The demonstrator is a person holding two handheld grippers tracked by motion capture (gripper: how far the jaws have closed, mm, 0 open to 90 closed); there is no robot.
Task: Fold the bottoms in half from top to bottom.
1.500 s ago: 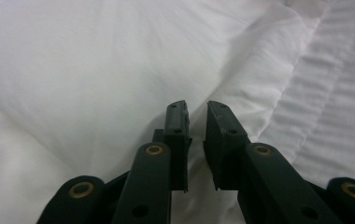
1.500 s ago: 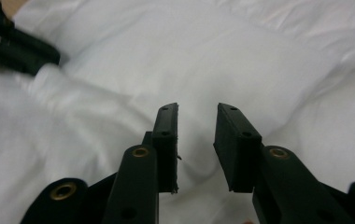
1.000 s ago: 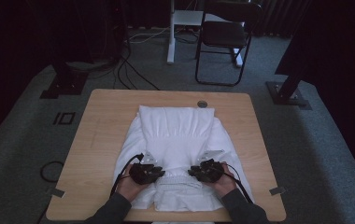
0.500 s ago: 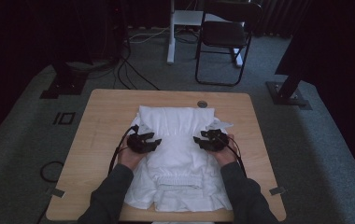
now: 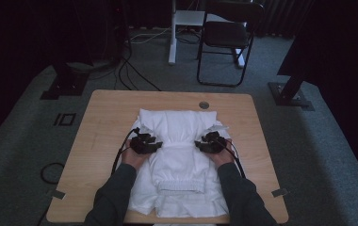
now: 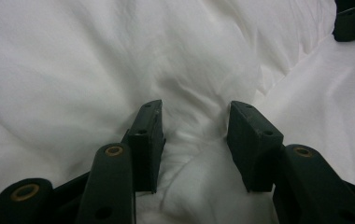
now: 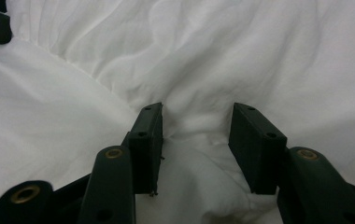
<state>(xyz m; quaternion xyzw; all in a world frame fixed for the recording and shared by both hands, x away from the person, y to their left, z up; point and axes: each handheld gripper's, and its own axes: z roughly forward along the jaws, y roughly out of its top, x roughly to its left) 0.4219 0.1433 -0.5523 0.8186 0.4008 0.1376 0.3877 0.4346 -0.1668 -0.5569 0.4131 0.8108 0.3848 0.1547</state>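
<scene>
A white garment [image 5: 182,125] lies spread on the wooden table [image 5: 106,117], its near part folded forward over the middle so an elastic hem [image 5: 181,186] shows near the front. My left gripper [image 5: 154,145] rests on the fold's left side, my right gripper [image 5: 199,144] on its right side, their tips facing each other. In the left gripper view my left gripper [image 6: 194,135] has bunched white cloth [image 6: 119,60] pinched between its jaws. The right gripper view shows my right gripper [image 7: 195,135] holding a similar bunch of cloth [image 7: 259,56].
A round grommet [image 5: 204,105] sits near the table's far edge. Beyond the table stand a black folding chair [image 5: 224,37] and a white post [image 5: 173,33], with cables [image 5: 134,70] on the carpet. Black stand bases [image 5: 66,84] flank the table.
Both grippers moved from the garment's near edge forward to its middle, carrying the near part of the cloth over. In the last half second they have hardly moved.
</scene>
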